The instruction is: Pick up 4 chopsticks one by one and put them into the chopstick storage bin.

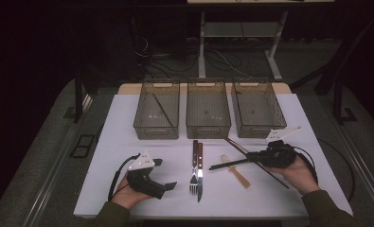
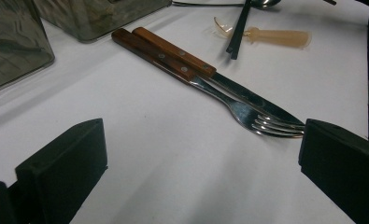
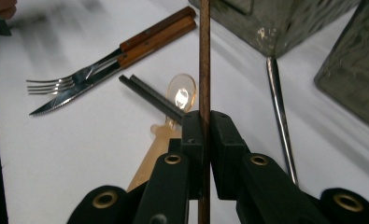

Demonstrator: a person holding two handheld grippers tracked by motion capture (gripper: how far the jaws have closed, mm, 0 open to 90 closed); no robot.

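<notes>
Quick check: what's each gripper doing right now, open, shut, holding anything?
Left gripper: open, holding nothing.
Right gripper: shut on a brown chopstick.

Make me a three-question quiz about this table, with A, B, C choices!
1. Where does the fork lie?
A. in a bin
B. beside the knife
C. on the floor

2. How many bins stand in the row?
A. three
B. one
C. five

3. What is the right gripper doing?
A. standing wide open
B. pinching a brown stick
C. holding the fork

Answers: 1 B, both lie side by side on the white table. 2 A, three stand along the far edge. 3 B, its jaws close on the stick.
</notes>
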